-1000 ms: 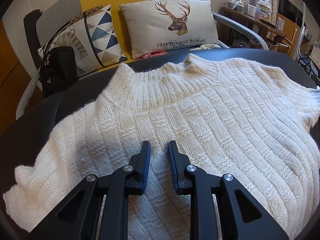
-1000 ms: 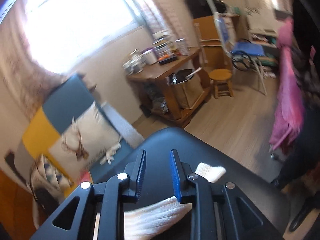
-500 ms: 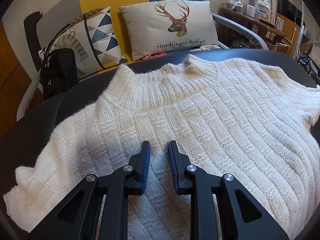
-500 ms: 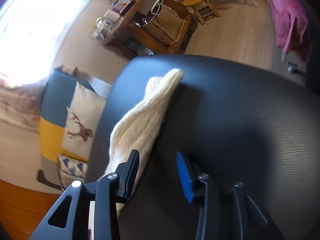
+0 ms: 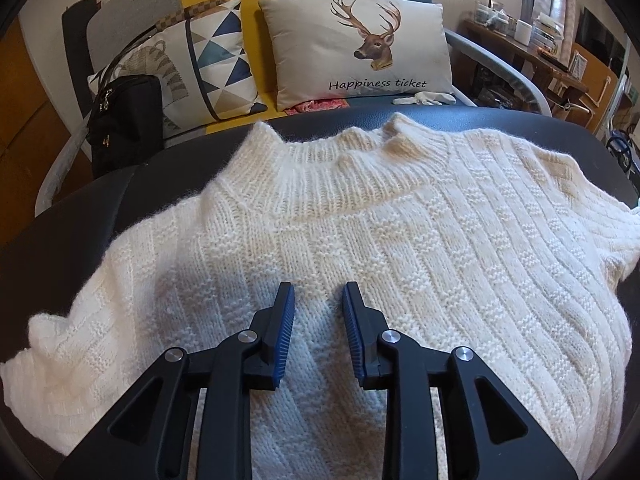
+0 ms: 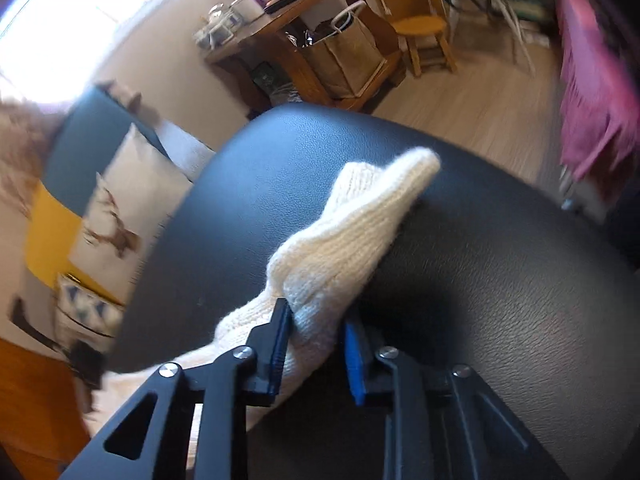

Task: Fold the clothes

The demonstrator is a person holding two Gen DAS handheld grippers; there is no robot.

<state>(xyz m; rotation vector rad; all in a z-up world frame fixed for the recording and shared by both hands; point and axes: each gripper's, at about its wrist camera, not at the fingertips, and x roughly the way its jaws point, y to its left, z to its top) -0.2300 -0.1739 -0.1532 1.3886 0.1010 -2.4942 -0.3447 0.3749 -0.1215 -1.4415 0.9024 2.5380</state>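
Left wrist view: the cream knitted sweater [image 5: 360, 240] lies spread flat on the black table [image 5: 80, 216], collar toward the sofa. The left gripper [image 5: 319, 304] hovers over its chest; its jaws have just been opening slightly, with nothing pinched between them. Behind, a deer cushion [image 5: 356, 44] reads "Happiness ticket"

Right wrist view: the right gripper [image 6: 316, 320] has just been closing its jaws and is clamped on the sweater's sleeve [image 6: 360, 216], whose cuff lies ahead on the table; the blurred frame suggests, not proves, both pads [image 6: 280, 340] press it
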